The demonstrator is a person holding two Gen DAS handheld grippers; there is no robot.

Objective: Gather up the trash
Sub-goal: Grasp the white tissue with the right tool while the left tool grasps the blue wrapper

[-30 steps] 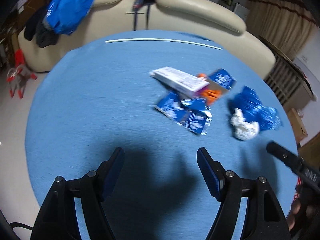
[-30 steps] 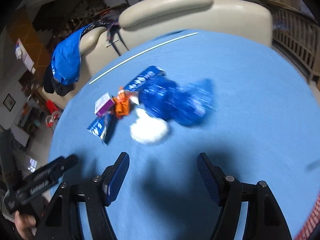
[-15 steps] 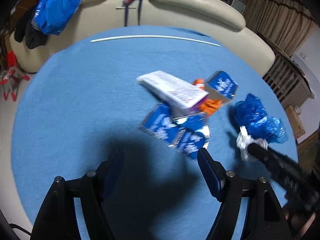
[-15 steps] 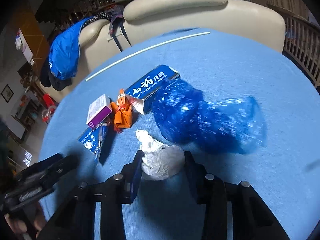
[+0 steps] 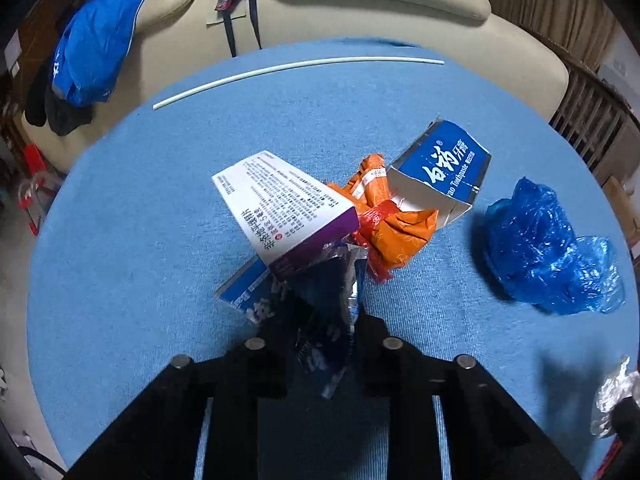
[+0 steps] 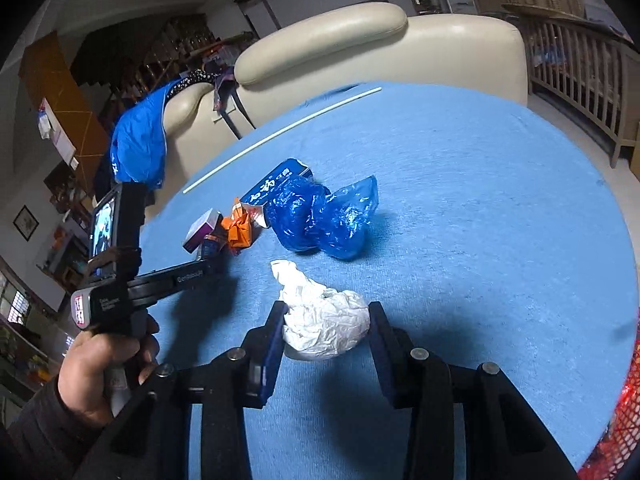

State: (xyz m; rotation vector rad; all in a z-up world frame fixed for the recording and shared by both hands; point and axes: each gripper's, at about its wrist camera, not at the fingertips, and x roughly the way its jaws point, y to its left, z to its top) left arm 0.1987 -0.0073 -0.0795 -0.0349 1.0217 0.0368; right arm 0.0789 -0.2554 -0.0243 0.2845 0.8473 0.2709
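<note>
left hand-held gripper (image 5: 320,344): jaws closing on blue foil wrapper (image 5: 316,320), near end of trash pile | right hand-held gripper (image 6: 326,332): pinching crumpled white wad (image 6: 326,322) over blue table (image 6: 480,240) | purple-white box (image 5: 286,210), orange packet (image 5: 390,226), toothpaste carton (image 5: 444,168) beyond wrapper | blue plastic bag (image 5: 548,248) right

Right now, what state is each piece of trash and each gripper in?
left gripper: fingers closing on the blue foil wrapper
right gripper: fingers shut on the white crumpled wad
white and purple box: propped on the pile, tilted
orange wrapper: crumpled, against the toothpaste box
toothpaste box: end open, lying flat
blue plastic bag: crumpled, lying apart, untouched
</note>
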